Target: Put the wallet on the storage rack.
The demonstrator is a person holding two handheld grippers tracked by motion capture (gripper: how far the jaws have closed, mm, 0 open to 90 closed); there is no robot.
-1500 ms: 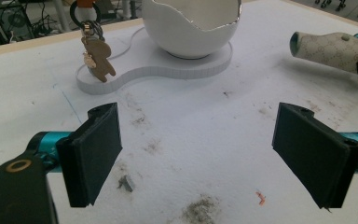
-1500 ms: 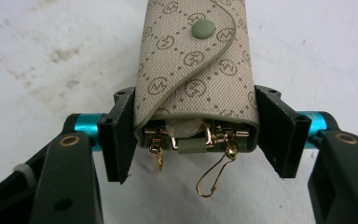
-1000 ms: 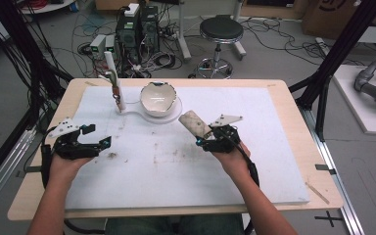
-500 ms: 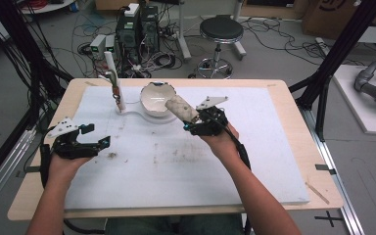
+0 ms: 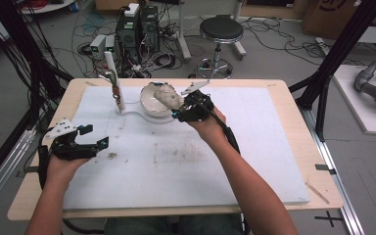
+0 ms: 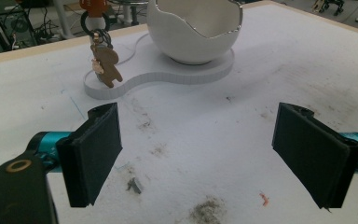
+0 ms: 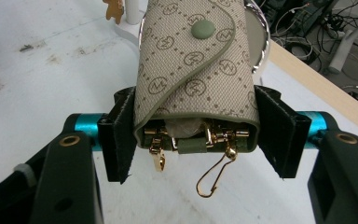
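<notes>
Key pouch (image 7: 193,70), soft light monogram fabric, sits clamped at its open hook end in your right gripper (image 7: 196,133) over the white bowl (image 5: 149,100); keep hold across the sides; left gripper (image 6: 214,154) gapes empty.

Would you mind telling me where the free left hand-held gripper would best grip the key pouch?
Probably across the key pouch body's two long sides, near the snap-button end, coming from the end opposite the right hand-held gripper. That end pokes clear of the jaws; the hook end is already clamped.
</notes>
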